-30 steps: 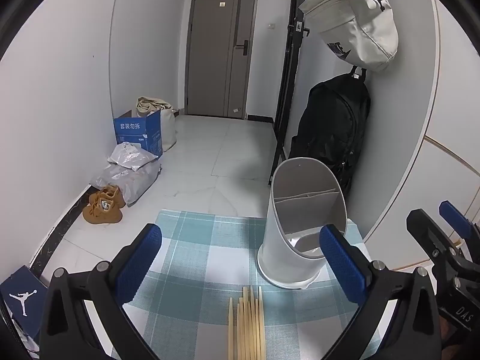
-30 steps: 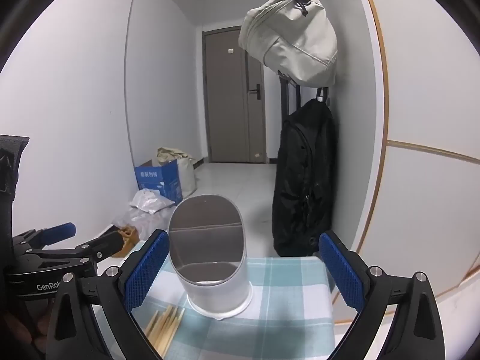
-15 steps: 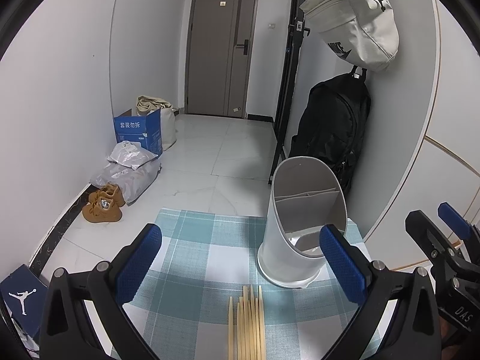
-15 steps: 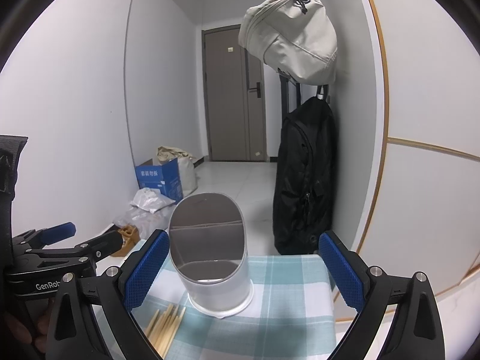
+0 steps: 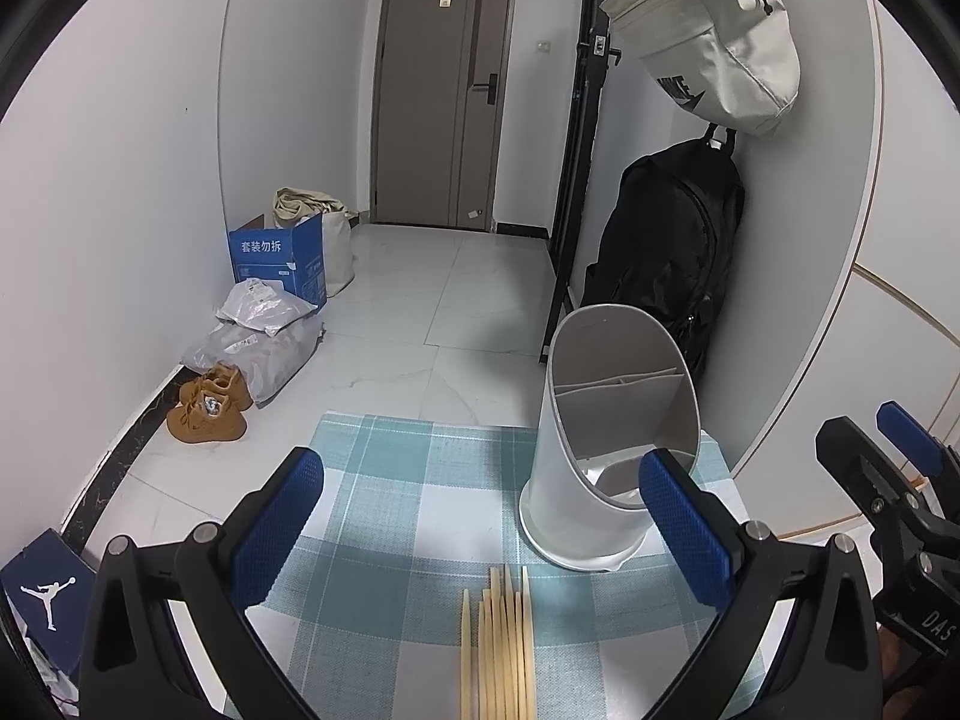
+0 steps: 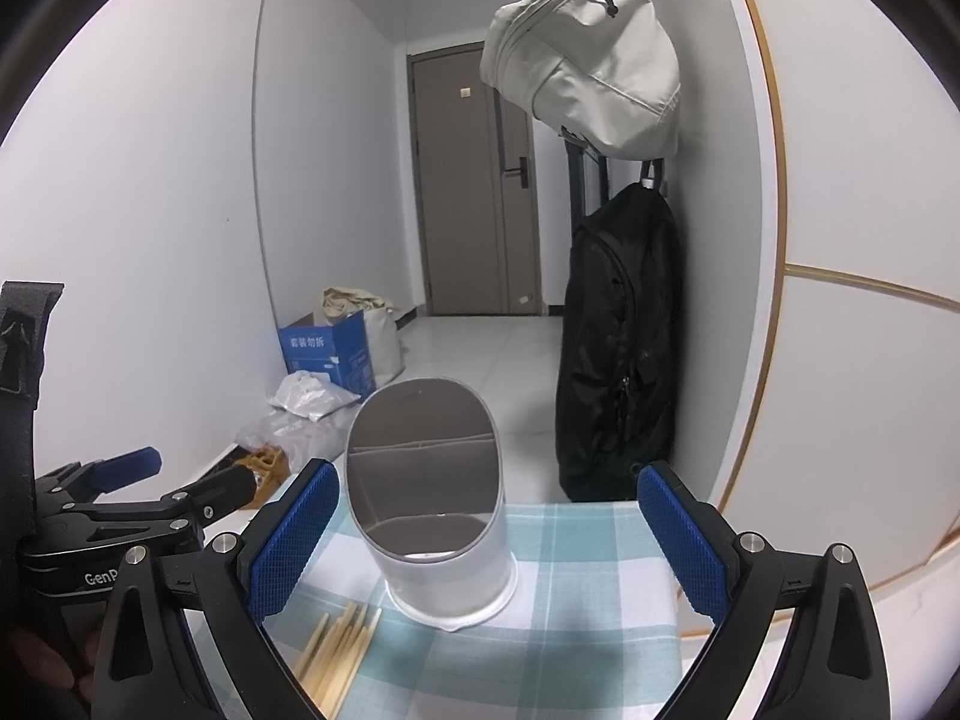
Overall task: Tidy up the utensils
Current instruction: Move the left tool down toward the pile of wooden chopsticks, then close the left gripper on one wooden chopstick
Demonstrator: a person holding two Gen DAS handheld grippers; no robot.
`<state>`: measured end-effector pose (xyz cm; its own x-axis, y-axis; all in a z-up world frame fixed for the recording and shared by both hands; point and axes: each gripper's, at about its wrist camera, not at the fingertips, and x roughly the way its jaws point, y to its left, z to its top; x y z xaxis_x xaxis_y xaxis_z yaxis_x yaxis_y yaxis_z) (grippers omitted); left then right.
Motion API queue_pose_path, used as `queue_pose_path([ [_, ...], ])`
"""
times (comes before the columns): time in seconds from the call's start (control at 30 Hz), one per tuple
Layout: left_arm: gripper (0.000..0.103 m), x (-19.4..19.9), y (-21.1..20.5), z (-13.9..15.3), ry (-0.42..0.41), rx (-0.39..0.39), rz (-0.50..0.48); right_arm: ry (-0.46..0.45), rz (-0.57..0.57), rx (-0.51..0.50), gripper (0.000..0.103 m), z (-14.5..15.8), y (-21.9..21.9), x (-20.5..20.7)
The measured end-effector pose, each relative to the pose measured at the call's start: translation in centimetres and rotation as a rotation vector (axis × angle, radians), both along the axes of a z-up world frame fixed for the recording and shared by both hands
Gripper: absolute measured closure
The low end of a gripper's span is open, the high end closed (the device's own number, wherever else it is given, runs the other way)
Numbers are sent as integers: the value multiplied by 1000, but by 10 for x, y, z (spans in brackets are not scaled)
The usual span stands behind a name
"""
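- The left gripper (image 5: 480, 516) has its blue-padded fingers (image 5: 276, 525) spread wide, with nothing between them; it hangs over the near part of the checked cloth.
- The right gripper (image 6: 480, 540) is likewise spread wide and holds nothing; one blue pad (image 6: 294, 534) shows at the left of its view, the other at the right.
- Directly below the gap of the left gripper lies a bundle of wooden chopsticks (image 5: 501, 648), side by side and flat on the teal-and-white checked cloth (image 5: 414, 480), tips pointing away from the camera.
- In the right wrist view the same chopsticks (image 6: 339, 648) lie at the lower left, partly behind the left finger of that gripper.
- The white utensil holder (image 5: 606, 450) stands upright on the cloth, just beyond and to the right of the chopstick tips, apart from them. Its rim is cut on a slant, high at the back, and a divider splits the inside into compartments; no utensil shows in it.
- From the right wrist the holder (image 6: 432, 498) sits between the two fingers, not touched by either.
- Each gripper shows at the edge of the other's view: the right one (image 5: 888, 480) at the far right, the left one (image 6: 138, 486) at the far left.
- Beyond the table: a black backpack (image 5: 666, 252) against the wall, a pale bag (image 5: 708, 30) hung above it, a blue box (image 5: 279, 258), brown shoes (image 5: 210, 402), and a grey door (image 5: 444, 90) at the end of the hall.
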<state>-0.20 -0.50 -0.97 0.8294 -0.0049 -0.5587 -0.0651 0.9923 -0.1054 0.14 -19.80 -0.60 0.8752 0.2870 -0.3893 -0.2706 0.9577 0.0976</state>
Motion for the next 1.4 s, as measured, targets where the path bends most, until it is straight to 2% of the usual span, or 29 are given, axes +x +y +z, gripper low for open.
queue_pose_path([
  [0.17,1,6,-1,-6,43,22,-6,21,7,-10,2,-1,0,0],
  [0.23,1,8,2,-12,68,38,0,65,14,10,2,-1,0,1],
  [0.3,1,14,6,-21,133,62,4,88,19,-2,2,-3,1,4],
  [0.37,1,22,15,-33,214,40,-16,90,30,-11,2,-7,4,7],
  [0.53,1,32,35,-63,353,43,-11,182,118,-11,3,-23,13,17],
  [0.67,1,34,41,-92,466,67,-35,234,178,-36,12,-37,20,23],
  [0.8,1,38,34,-112,576,111,-73,319,192,-59,16,-47,22,32],
  [0.87,1,38,29,-120,613,125,-89,335,194,-29,17,-47,23,31],
  [1.07,5,34,19,-128,690,173,-107,367,177,-48,17,-54,20,38],
  [1.2,5,39,27,-132,704,105,-94,390,172,-50,20,-58,14,41],
  [1.27,10,43,29,-134,726,79,-80,405,166,-44,21,-59,10,41],
  [1.4,14,51,24,-132,720,78,-63,431,163,-11,22,-60,2,42],
])
